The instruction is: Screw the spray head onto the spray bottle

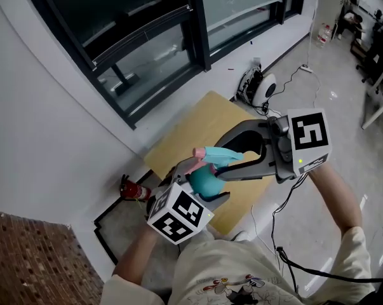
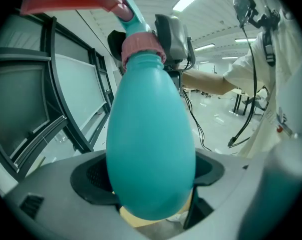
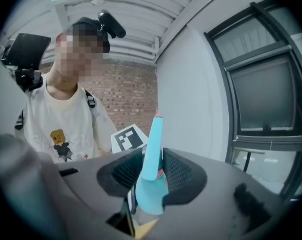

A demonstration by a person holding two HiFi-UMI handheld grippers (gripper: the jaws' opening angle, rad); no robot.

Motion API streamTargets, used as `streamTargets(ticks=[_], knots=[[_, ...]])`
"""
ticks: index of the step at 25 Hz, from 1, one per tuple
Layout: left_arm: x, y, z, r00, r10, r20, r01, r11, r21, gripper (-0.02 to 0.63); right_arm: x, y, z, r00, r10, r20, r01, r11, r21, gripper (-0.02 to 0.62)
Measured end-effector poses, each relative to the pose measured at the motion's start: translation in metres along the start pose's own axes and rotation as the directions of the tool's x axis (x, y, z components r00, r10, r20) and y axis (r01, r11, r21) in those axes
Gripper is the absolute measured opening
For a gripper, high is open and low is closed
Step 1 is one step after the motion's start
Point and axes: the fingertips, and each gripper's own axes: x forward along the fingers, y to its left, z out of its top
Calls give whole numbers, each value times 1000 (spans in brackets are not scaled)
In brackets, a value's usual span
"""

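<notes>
The bottle [image 1: 202,183] is held up in the air over the near end of the table [image 1: 197,122], with the spray head [image 1: 220,155] sitting on its neck. In the left gripper view the pink collar [image 2: 140,46] rests right at the top of the teal body, so the head looks seated. How far the thread has taken cannot be told. The bottle's long axis runs from the left gripper [image 1: 191,196] up and away toward the neck, and the spray head's nozzle lies across that axis, pointing left. The left gripper is clamped on the bottle's fat lower body, its pads pressed on both sides. The right gripper [image 1: 228,160] comes in from the right and is clamped on the spray head, whose teal body is pinched between its pads in the right gripper view. Both hands are raised in front of the chest. The left one is low and near, tilted upward under the bottle, and the right one is higher, reaching across nearly level. The right gripper lies beside the collar, so the turning most likely falls to it while the left gripper steadies the bottle.
</notes>
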Motion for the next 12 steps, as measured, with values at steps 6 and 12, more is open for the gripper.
streamTargets(ticks=[6, 12], knots=[[1, -18, -3, 986, -168, -16, 167, 985, -51, 428, 1, 4, -5, 998, 35, -59, -39, 998, -52, 129], [-2, -23, -5, 978, -204, -37, 202, 978, -43, 427, 2, 7, -10, 993, 60, -103, -66, 996, -52, 129]])
